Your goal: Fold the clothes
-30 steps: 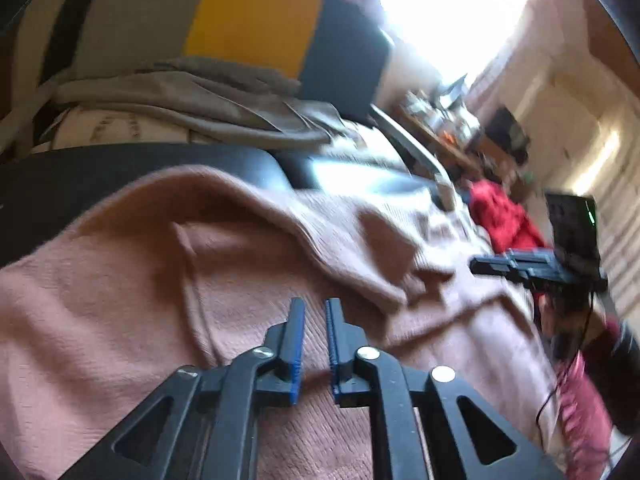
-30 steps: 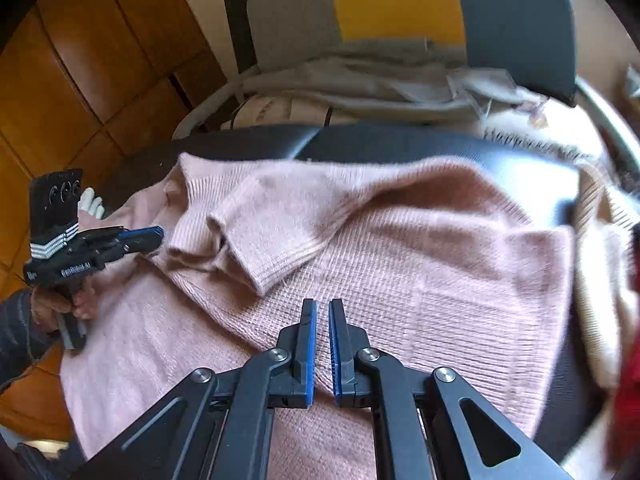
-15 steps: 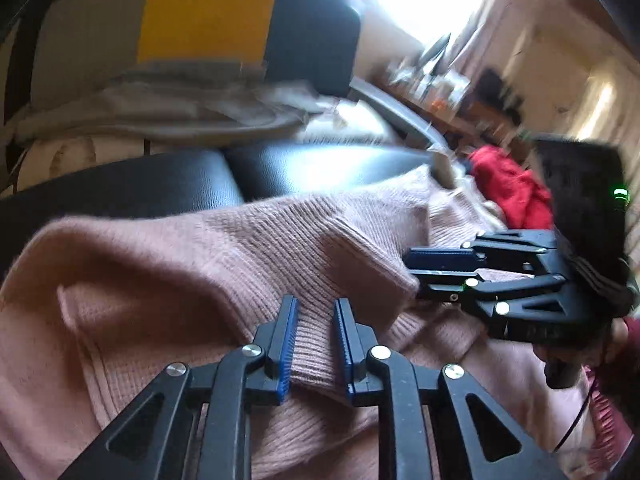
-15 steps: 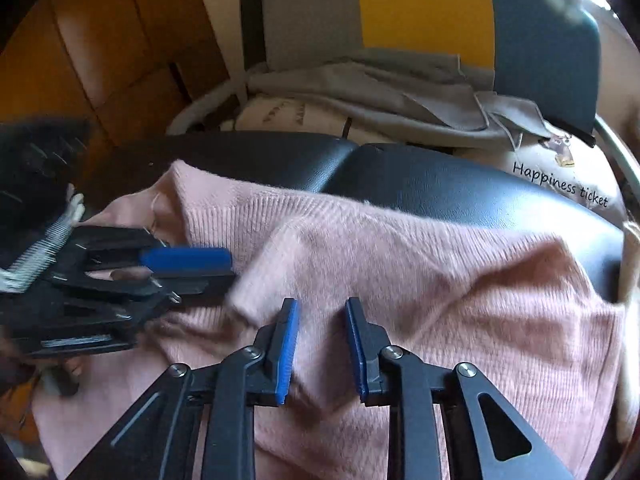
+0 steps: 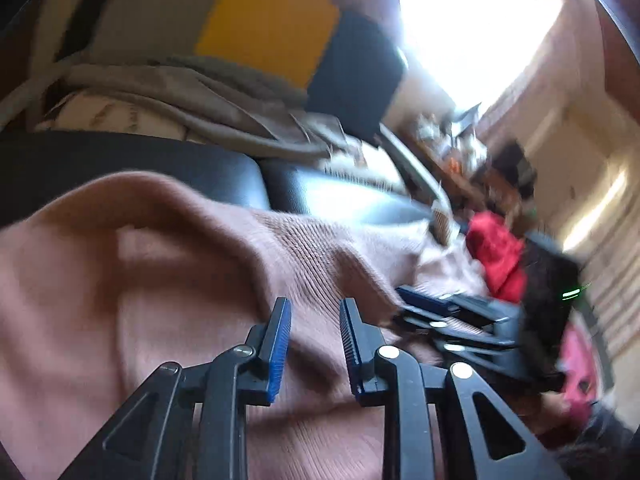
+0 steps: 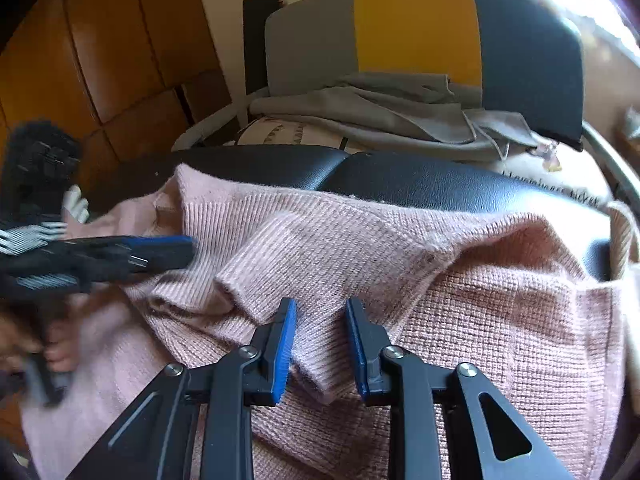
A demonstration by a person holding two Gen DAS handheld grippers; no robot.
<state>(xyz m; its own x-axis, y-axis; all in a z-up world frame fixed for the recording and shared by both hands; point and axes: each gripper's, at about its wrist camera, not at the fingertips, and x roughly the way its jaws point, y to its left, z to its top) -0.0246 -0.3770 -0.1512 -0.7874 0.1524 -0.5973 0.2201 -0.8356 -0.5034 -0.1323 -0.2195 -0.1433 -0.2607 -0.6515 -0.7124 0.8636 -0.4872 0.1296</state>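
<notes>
A pink ribbed knit sweater lies spread over a black leather seat; it also shows in the left wrist view. A folded sleeve lies across its body. My right gripper is open, its jaws on either side of the sleeve's cuff edge. My left gripper is open just above a sweater fold. Each gripper shows in the other's view: the left one at the sweater's left edge, the right one to the right.
A grey, yellow and dark blue chair back stands behind the seat, with grey cloth piled under it. A wooden cabinet is at the left. A red garment and a cluttered table lie to the right.
Both grippers have opened from nearly shut. The right gripper has come down over the sleeve cuff. The left gripper has drawn nearer to the right one over the sweater.
</notes>
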